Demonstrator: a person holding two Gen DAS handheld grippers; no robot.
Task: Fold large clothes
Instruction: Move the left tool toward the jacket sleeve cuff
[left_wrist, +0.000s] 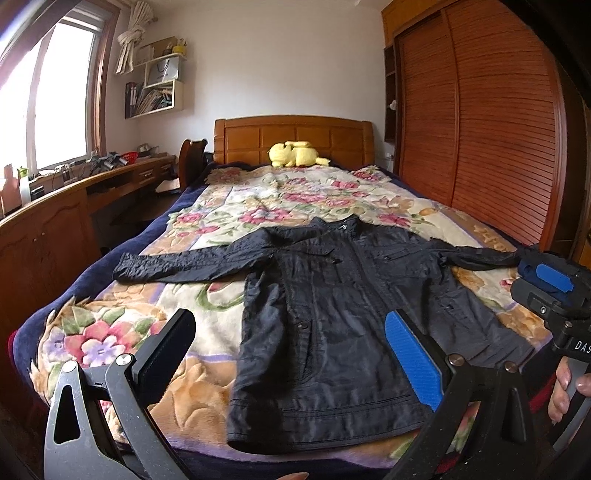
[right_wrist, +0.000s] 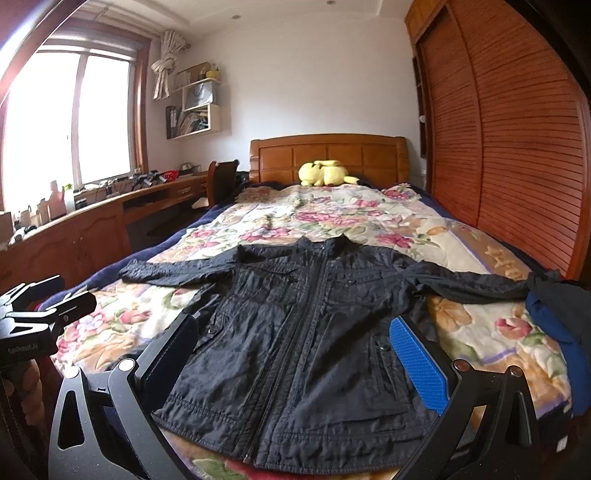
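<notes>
Bed with a floral blanket, a black jacket spread flat on it

The bed (right_wrist: 369, 155) has an orange-brown wooden headboard at the far end and is covered by a cream floral blanket (right_wrist: 332, 218) with pink and orange blooms, laid over a dark navy cover (left_wrist: 110, 266) that shows along the left edge. A black jacket (right_wrist: 314, 325) lies front up on the near half of the blanket, zipped closed, collar toward the headboard, hem nearest, both sleeves stretched straight out left and right. A yellow plush toy (right_wrist: 325, 172) rests at the far end, just in front of the headboard. A dark blue cloth (right_wrist: 550, 325) is bunched at the near right edge, by the right cuff.
</notes>
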